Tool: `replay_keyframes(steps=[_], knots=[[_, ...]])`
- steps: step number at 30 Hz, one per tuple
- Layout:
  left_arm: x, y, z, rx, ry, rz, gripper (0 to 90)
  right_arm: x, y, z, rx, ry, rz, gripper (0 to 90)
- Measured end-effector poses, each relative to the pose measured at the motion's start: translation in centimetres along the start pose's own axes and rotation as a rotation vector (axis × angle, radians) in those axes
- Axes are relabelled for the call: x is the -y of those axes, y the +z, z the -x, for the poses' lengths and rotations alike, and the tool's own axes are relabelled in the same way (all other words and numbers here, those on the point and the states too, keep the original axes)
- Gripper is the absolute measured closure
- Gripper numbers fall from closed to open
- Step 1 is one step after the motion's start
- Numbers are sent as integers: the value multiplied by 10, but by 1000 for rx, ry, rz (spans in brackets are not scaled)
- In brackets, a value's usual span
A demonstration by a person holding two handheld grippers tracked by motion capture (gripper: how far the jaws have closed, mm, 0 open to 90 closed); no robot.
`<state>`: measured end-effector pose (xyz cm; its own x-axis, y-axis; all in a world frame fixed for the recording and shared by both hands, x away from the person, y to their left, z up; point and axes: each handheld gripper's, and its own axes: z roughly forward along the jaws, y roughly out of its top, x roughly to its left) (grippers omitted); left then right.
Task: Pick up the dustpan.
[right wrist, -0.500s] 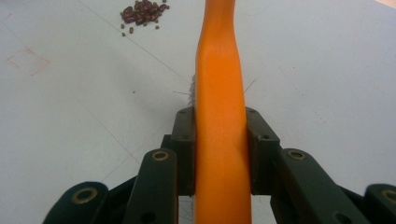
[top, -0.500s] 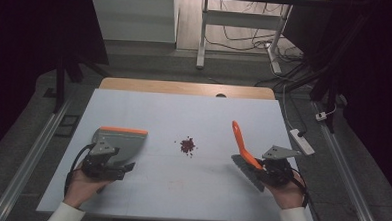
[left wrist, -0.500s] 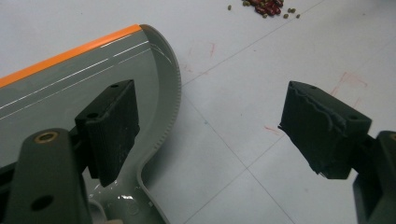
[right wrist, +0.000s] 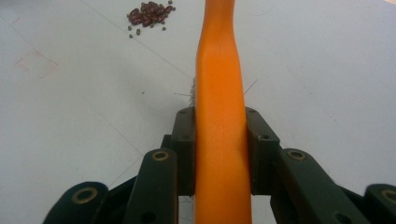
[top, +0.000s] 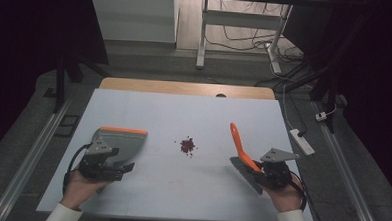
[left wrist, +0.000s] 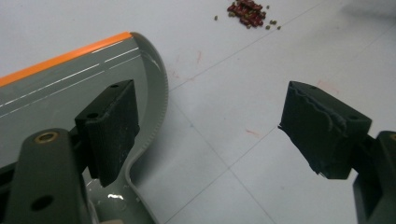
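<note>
A dim room with dark surroundings; cables trail over the grey floor beyond a white table whose far edge is a wooden strip. A white power strip lies just off the table's right edge.

On the table: one dustpan, one brush, one pile of beans, two tools.

One grey dustpan with an orange front lip lies flat at the left; its pan holds nothing. In the left gripper view the pan's curved edge and handle neck pass under the near jaw. The left tool, held in the person's left hand, has its jaws spread wide apart, clamping nothing; one jaw hangs over the dustpan's rear, the other over bare table.

One brush with an orange handle and dark bristles stands tilted at the right, handle rising toward the table's centre. The right tool, in the right hand, is clamped on the orange handle, both jaws pressed against its sides.

One small pile of dark red beans, with a few greenish ones scattered at its fringe, lies mid-table between dustpan and brush, apart from both.
</note>
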<state>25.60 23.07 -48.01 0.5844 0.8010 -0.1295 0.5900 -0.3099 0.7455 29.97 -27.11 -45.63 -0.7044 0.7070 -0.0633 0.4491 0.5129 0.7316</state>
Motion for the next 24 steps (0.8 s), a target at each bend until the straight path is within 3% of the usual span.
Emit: replay_keyframes(steps=[9, 17, 24], knots=[[-3, 3, -2, -16, -33, -19, 204, 1, 0, 1, 4, 6, -1, 690], [-7, -4, 6, -43, -27, -22, 205, 2, 0, -1, 7, 6, -6, 691], [-5, -13, 5, -71, -86, -15, 204, 1, -3, -4, 13, 9, 7, 691]])
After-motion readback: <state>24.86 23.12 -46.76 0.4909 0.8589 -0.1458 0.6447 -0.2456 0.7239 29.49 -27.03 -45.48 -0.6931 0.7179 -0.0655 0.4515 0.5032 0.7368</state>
